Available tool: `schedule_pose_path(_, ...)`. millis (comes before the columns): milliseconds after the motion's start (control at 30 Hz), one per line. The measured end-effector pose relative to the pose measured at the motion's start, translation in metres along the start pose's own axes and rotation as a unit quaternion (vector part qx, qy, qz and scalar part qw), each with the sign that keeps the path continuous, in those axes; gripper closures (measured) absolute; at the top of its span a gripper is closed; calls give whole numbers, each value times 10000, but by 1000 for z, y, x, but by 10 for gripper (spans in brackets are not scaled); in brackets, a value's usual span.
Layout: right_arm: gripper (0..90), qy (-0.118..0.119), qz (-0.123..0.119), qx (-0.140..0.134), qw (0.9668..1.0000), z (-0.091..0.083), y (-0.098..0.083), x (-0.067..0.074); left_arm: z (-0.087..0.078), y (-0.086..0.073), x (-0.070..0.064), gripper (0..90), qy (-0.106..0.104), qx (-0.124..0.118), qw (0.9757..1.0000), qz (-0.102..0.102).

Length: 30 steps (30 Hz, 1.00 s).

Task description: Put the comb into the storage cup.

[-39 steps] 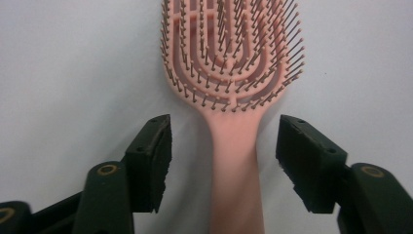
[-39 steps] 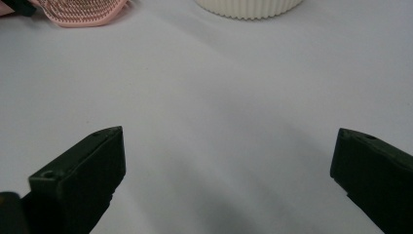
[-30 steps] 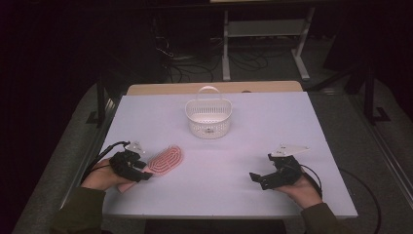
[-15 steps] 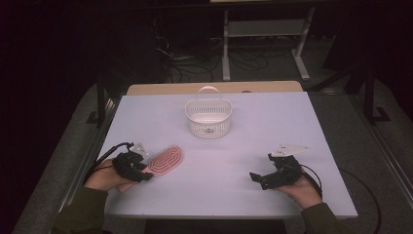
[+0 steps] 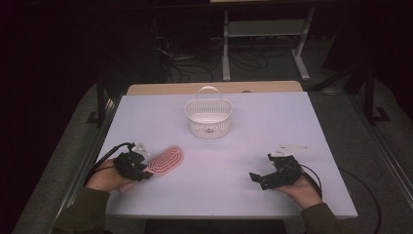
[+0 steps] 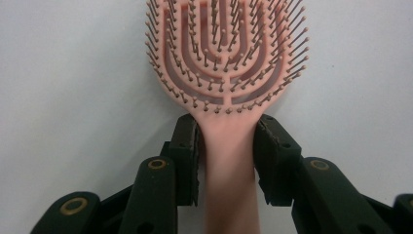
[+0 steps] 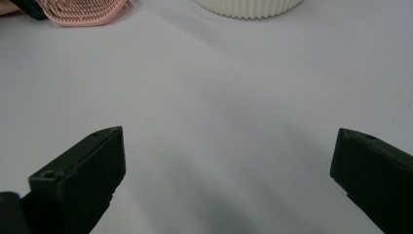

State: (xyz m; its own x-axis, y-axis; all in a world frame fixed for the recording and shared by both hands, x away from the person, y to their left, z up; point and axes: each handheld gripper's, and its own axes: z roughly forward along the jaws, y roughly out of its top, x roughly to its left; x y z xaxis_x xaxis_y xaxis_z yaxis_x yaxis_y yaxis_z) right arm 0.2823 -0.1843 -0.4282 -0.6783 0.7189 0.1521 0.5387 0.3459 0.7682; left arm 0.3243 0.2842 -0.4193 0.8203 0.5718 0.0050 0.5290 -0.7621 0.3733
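Pink plastic vented hairbrush (image 6: 227,63) lies bristles-up near the white table's (image 5: 253,161) left front, and the left gripper (image 6: 227,141) has just been closing, now clamped on its handle, ready to lift; right gripper (image 7: 229,165) rests apart, empty

A white slotted plastic basket (image 5: 208,119) with an upright handle stands toward the far middle of the pale table (image 5: 292,126), well apart from everything else.
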Motion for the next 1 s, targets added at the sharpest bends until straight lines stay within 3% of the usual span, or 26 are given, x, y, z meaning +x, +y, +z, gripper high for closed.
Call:
schedule_pose_path(367, 0, 2, 5, -2, 10000, 0, 0, 0, 0, 2, -1, 699, 1, 36, 10000, -37)
schedule_pose_path(567, 0, 4, 5, -6, 10000, 0, 0, -1, 0, 4, -3, 702, 49, 97, 9999, 84)
schedule_pose_path(1000, 0, 5, 10, -6, 10000, 0, 0, -1, -6, 6, -3, 702, -114, -209, 9997, 18)
